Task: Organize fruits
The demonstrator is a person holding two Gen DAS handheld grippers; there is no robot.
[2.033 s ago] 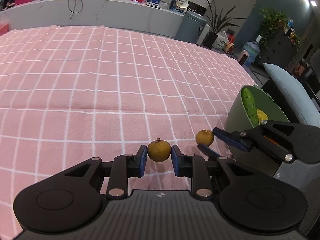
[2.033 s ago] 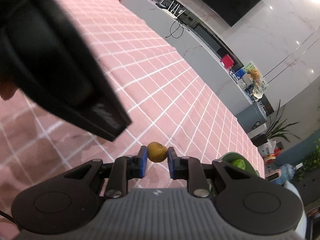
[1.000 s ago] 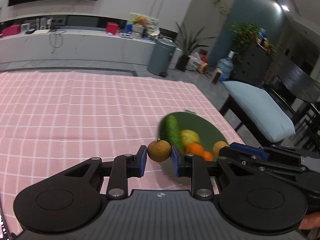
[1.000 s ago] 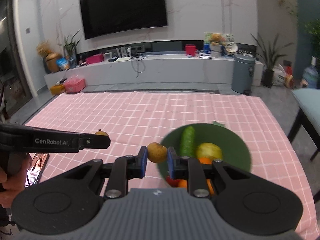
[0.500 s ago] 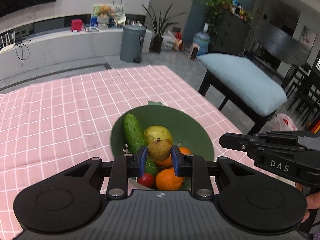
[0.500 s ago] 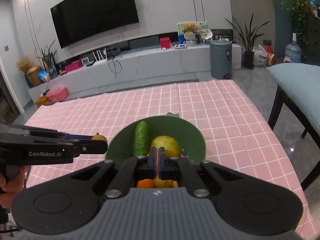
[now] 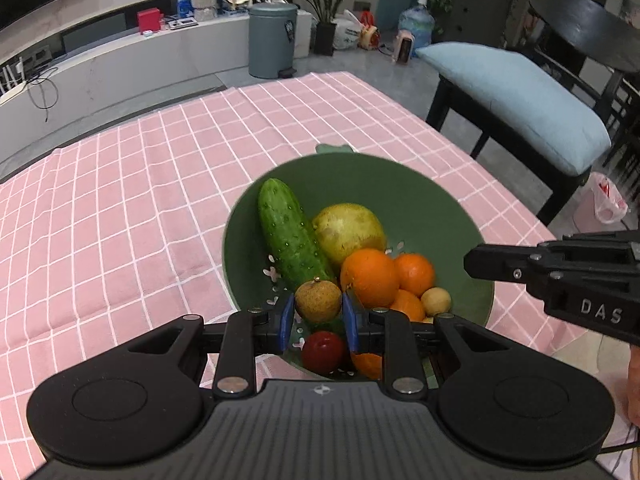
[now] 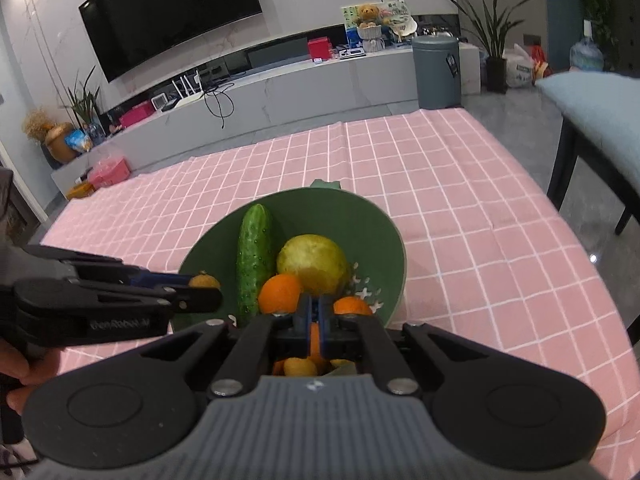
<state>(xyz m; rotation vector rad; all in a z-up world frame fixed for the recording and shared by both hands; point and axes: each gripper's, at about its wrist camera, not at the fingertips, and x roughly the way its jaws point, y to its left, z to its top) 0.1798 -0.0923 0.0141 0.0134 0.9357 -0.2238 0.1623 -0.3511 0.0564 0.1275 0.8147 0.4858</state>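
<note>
A green bowl (image 7: pixel 436 204) on the pink checked cloth holds a cucumber (image 7: pixel 290 234), a yellow-green pear (image 7: pixel 348 230), several oranges (image 7: pixel 370 276), a red fruit (image 7: pixel 322 352) and a small brown longan (image 7: pixel 436 300). My left gripper (image 7: pixel 318 316) is shut on another brown longan (image 7: pixel 318 300) and holds it over the bowl's near side. My right gripper (image 8: pixel 314 322) is shut and empty above the bowl (image 8: pixel 372 220). The dropped longan (image 8: pixel 300 366) lies under it. The left gripper's held longan (image 8: pixel 204 282) shows at the left.
The pink checked tablecloth (image 7: pixel 120 200) covers the table; its right edge runs just past the bowl. A chair with a blue cushion (image 7: pixel 516 96) stands beyond that edge. A grey bin (image 7: pixel 272 40) and a low cabinet stand behind the table.
Both grippers carried a longan from the cloth to above the bowl. The right gripper let its longan go into the bowl and is shut empty. The left gripper moved closer over the fruit.
</note>
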